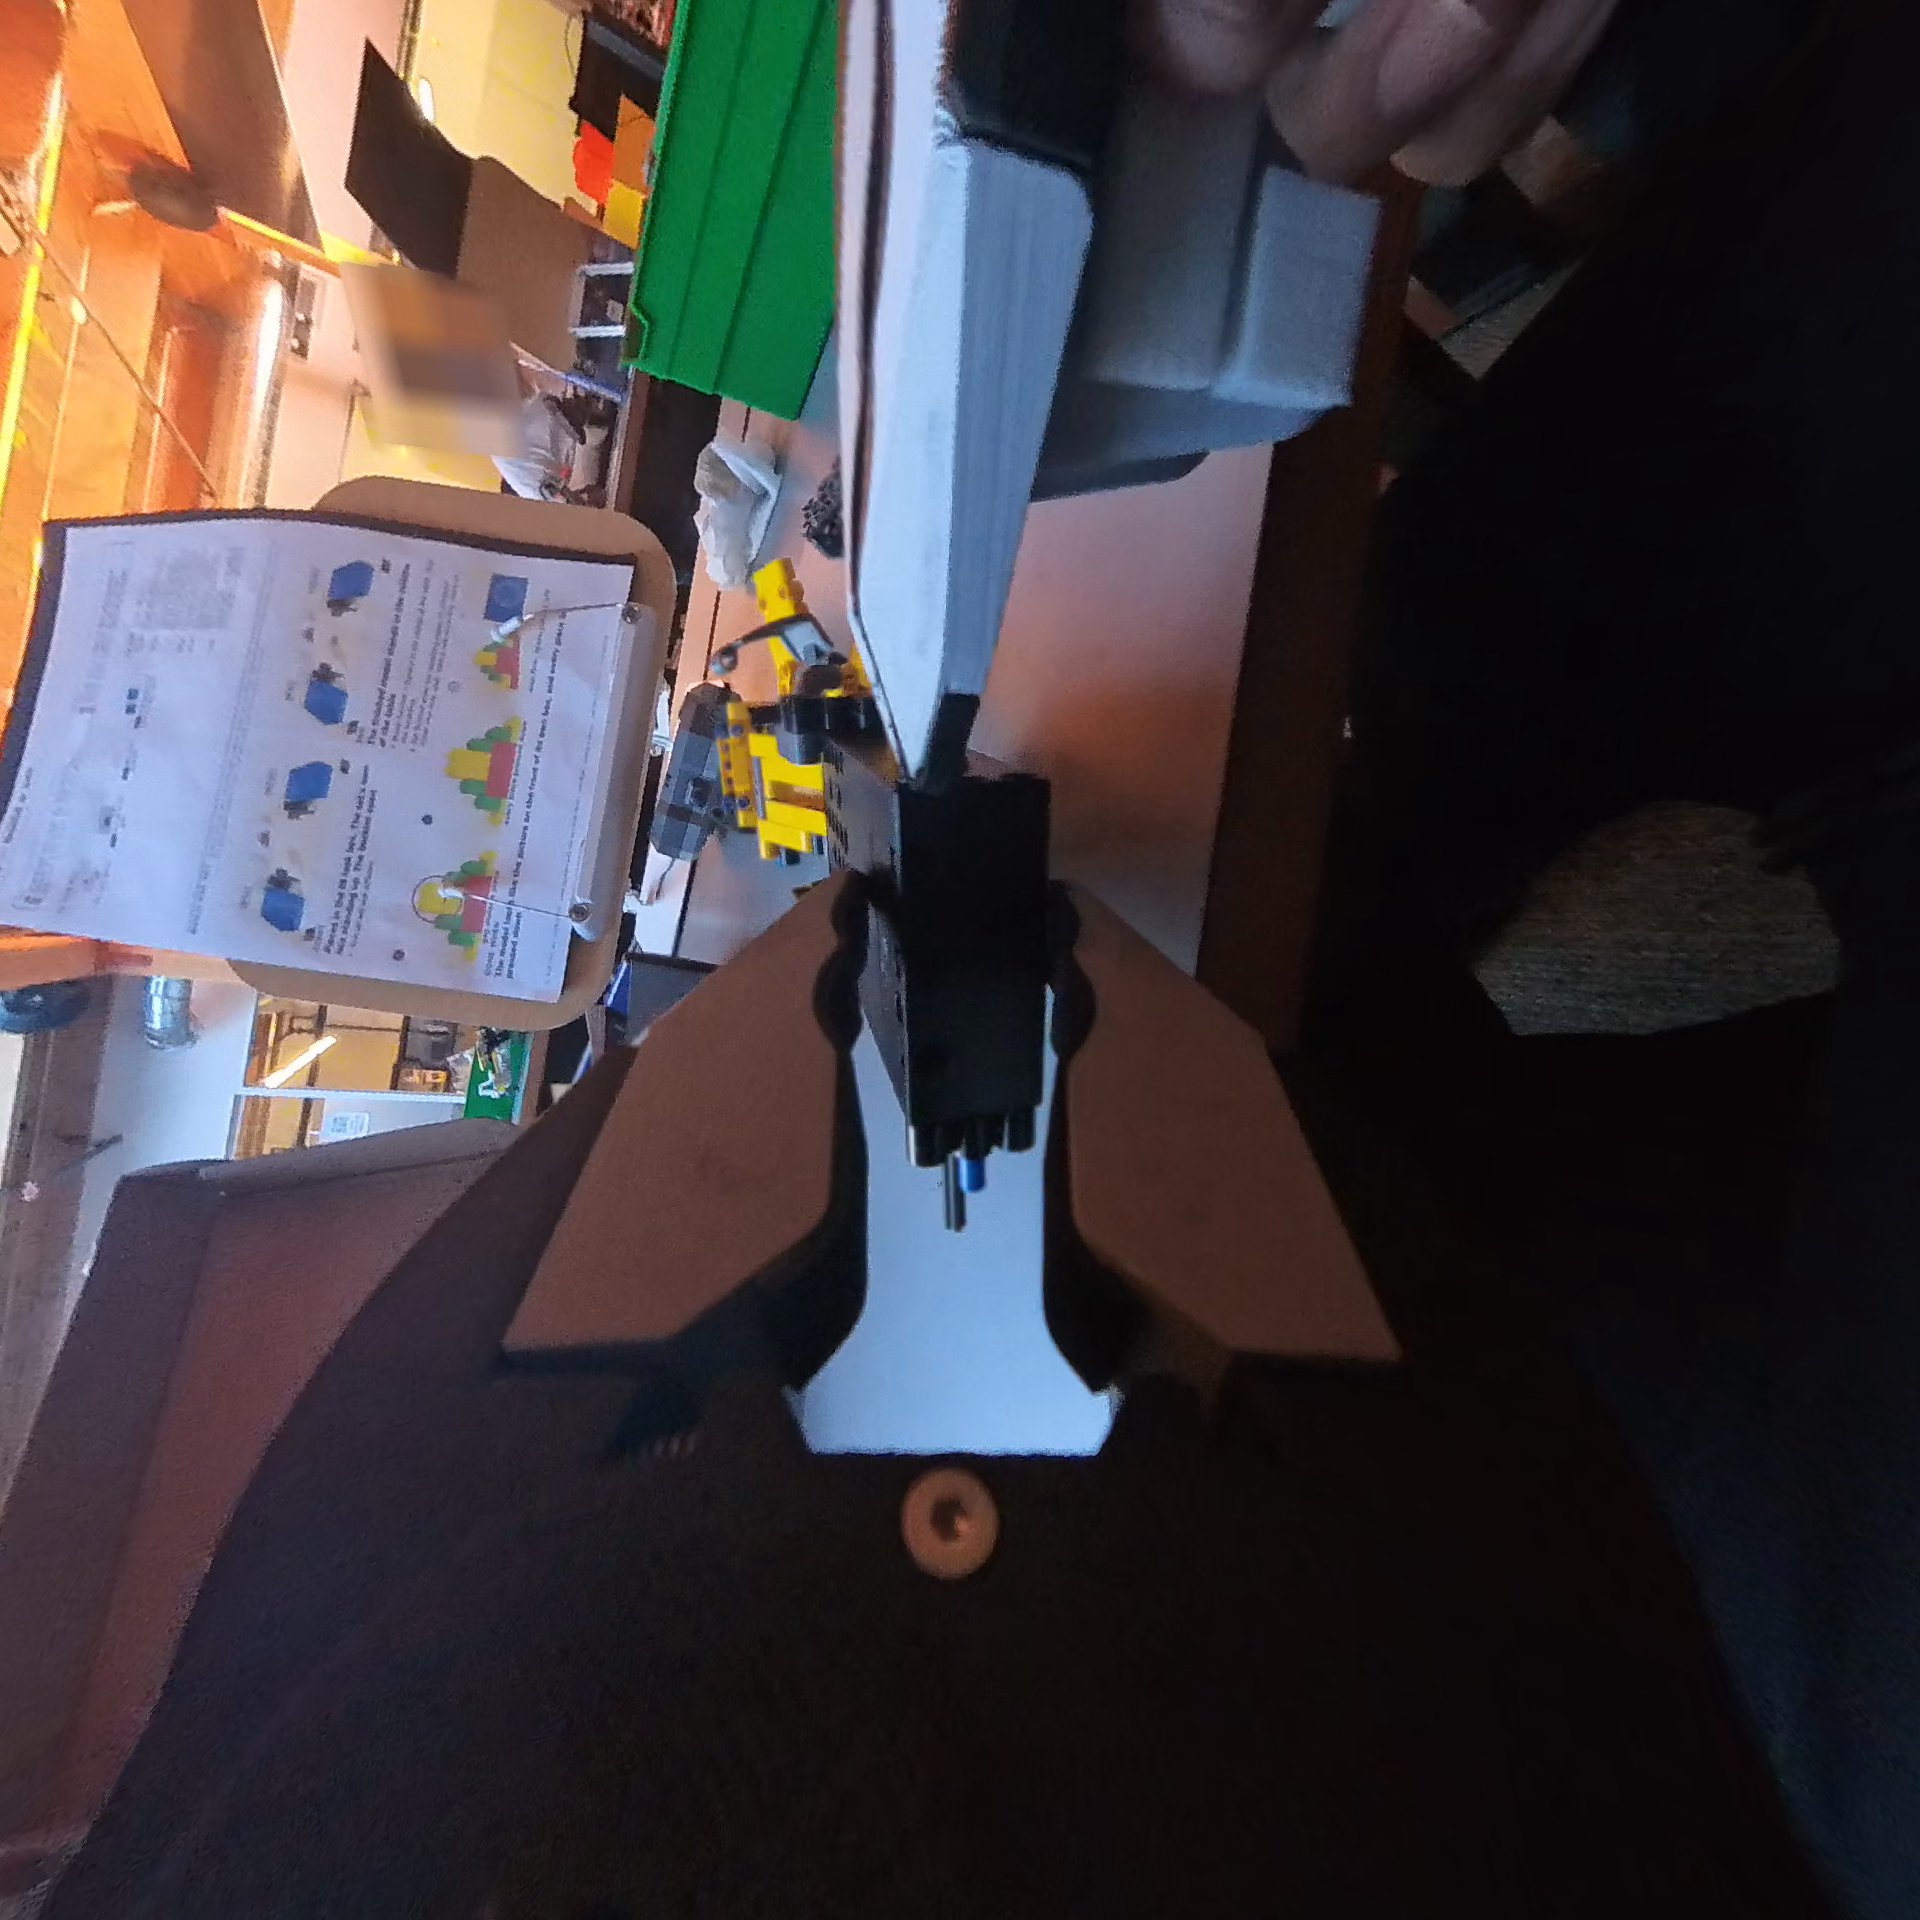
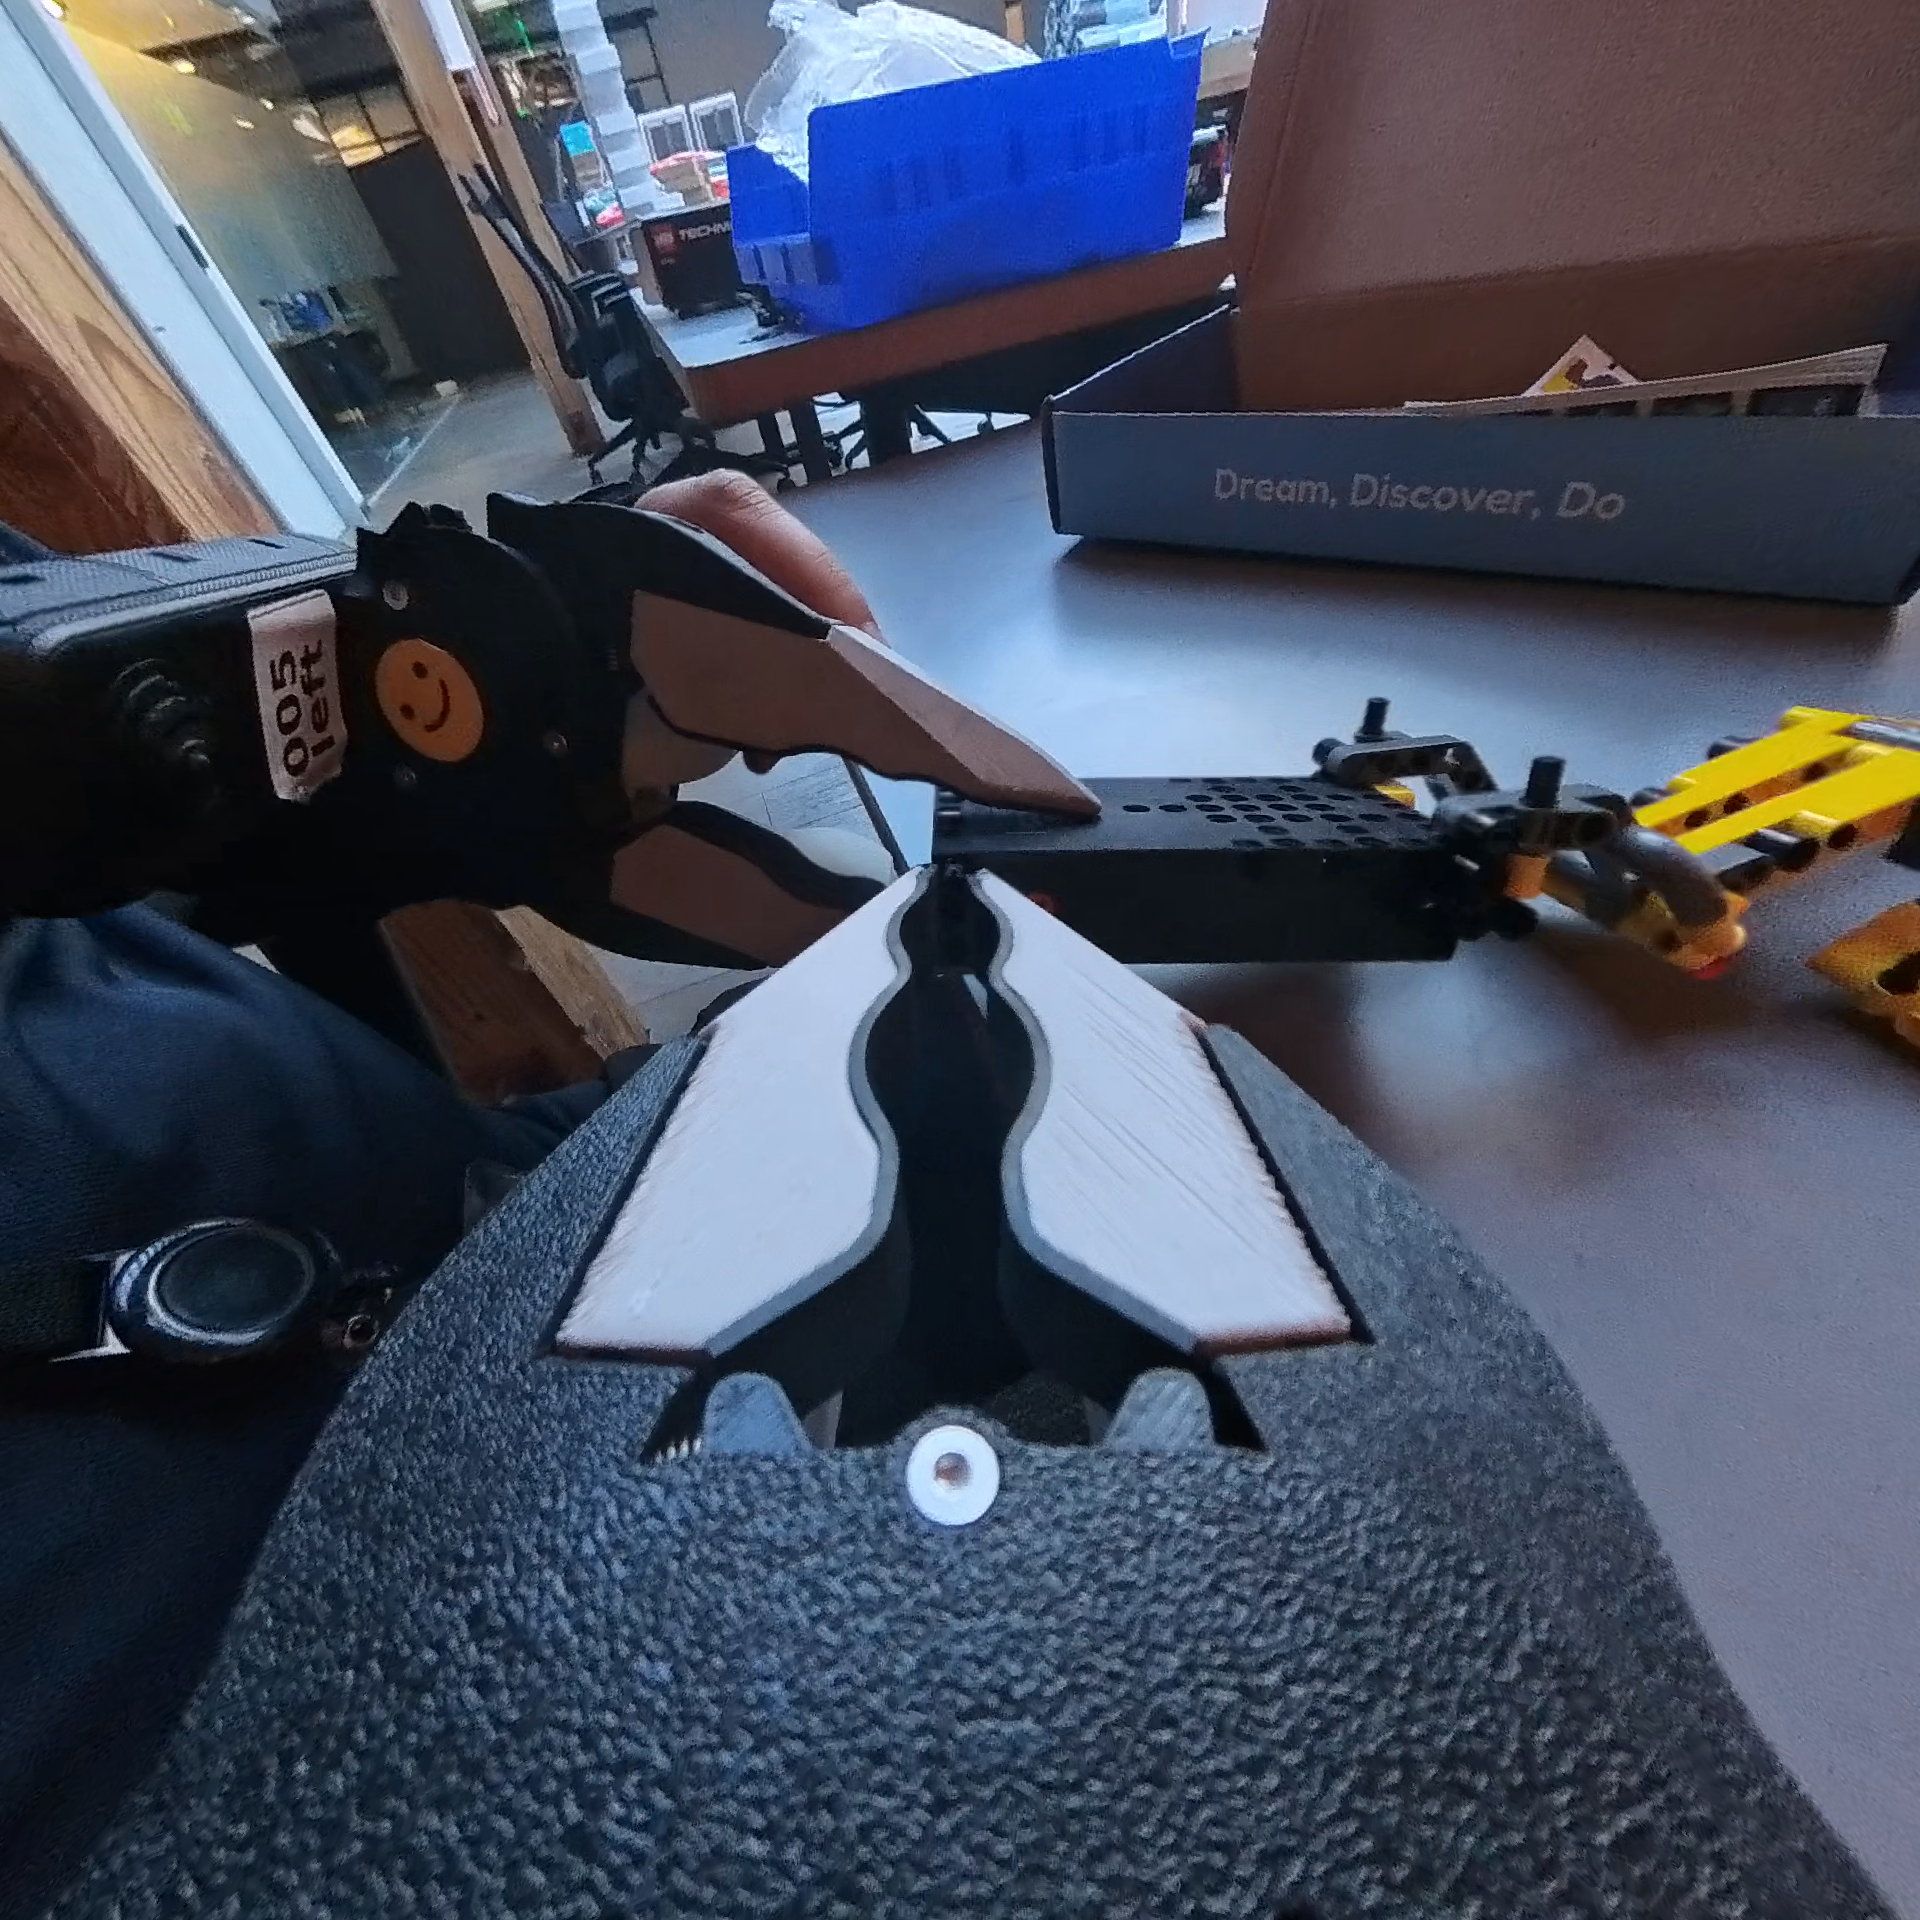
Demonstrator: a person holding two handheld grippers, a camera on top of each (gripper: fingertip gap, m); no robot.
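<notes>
My left gripper (image 1: 956, 904) is shut on the end of a long black perforated block (image 1: 971, 935) and holds it sideways above the dark table (image 2: 1558, 1195). In the right wrist view the left gripper (image 2: 987, 847) comes in from the left and the block (image 2: 1247, 862) runs right to a yellow and grey brick model (image 2: 1766, 790). My right gripper (image 2: 948, 883) is nearly closed on a small black piece right at the block's near side. In the left wrist view its white finger (image 1: 935, 520) reaches down from above to the block's far end.
A grey box (image 2: 1455, 520) with booklets lies at the back, a brown cardboard box (image 2: 1558, 187) behind it. A blue bin (image 2: 987, 208) stands on a far table. A printed sheet on a stand (image 1: 312, 748), a green bin (image 1: 748, 208) and a plastic bag (image 1: 738, 499) stand beyond the model. Only a small space, under 4 cm, lies between the two pairs of fingers.
</notes>
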